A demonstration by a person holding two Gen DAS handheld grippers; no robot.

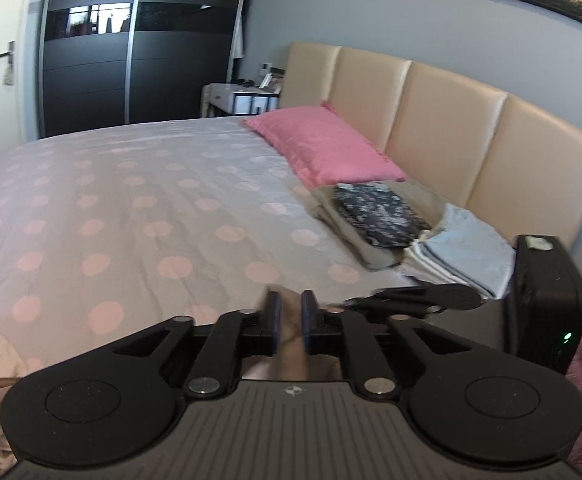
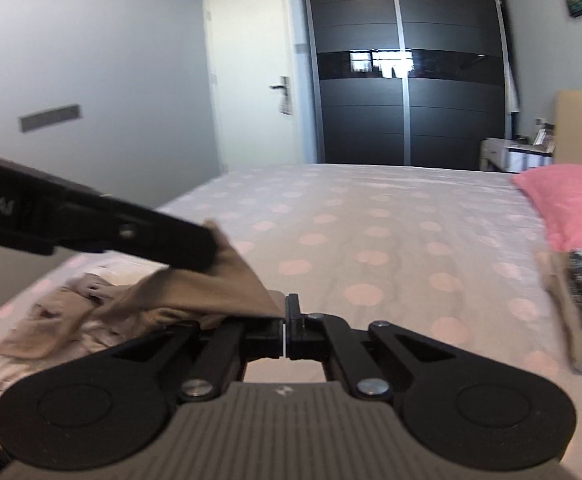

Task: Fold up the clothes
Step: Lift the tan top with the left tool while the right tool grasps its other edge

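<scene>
Left tool (image 1: 289, 322) slightly parted; right tool (image 2: 285, 330) closed.

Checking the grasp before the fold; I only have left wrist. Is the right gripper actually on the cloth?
Observer: Right wrist shows the right gripper shut, with a corner of the tan garment ending right at its jaws.
Operator: Is the cloth lifted between the two?
Observer: Yes. Its top edge runs taut from the left gripper down to the right one.
Operator: And the rest of it?
Observer: It trails down onto a crumpled clothes pile on the near left part of the bed.
</scene>
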